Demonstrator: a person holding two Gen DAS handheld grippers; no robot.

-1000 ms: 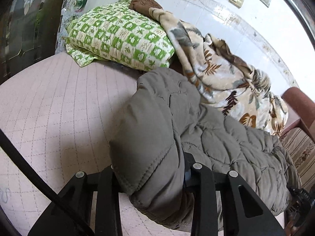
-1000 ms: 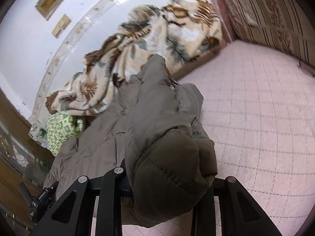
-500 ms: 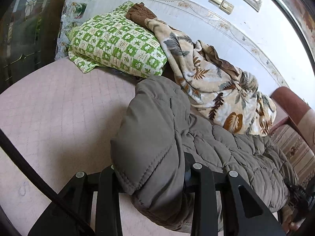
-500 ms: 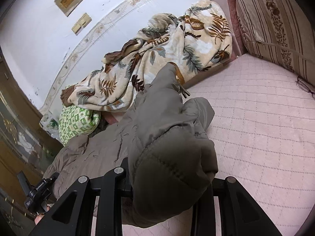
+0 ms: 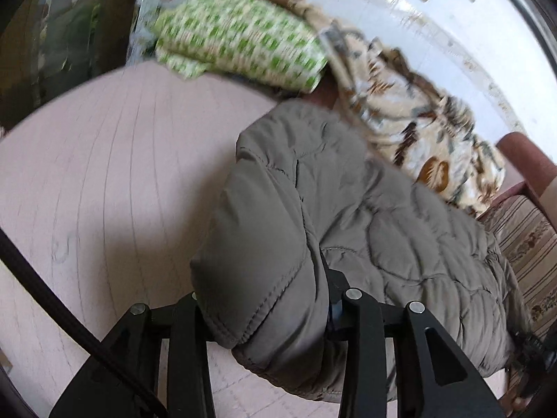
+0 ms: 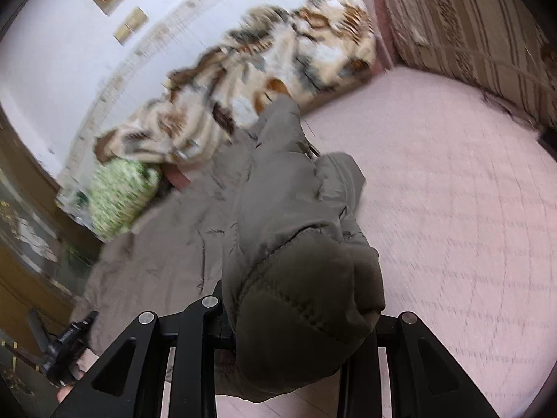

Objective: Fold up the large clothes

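A grey-brown quilted jacket (image 5: pixel 365 209) lies stretched across the pink quilted bed cover (image 5: pixel 104 174). My left gripper (image 5: pixel 264 313) is shut on a thick padded edge of the jacket, which bulges over the fingers. In the right wrist view the jacket (image 6: pixel 278 209) runs away from me, and my right gripper (image 6: pixel 299 317) is shut on its other bunched end. The fingertips of both grippers are hidden by fabric. The other gripper shows small at the far edge of each view.
A green checked pillow (image 5: pixel 236 41) and a leaf-patterned blanket (image 5: pixel 417 122) lie along the white wall behind the jacket. A striped cushion (image 6: pixel 470 24) and reddish headboard stand at one side. Dark wood furniture (image 6: pixel 21 226) stands at the other side.
Both grippers keep their hold on the jacket. Both views have swung and blurred, and the bed looks closer than half a second ago, so the jacket ends have come down.
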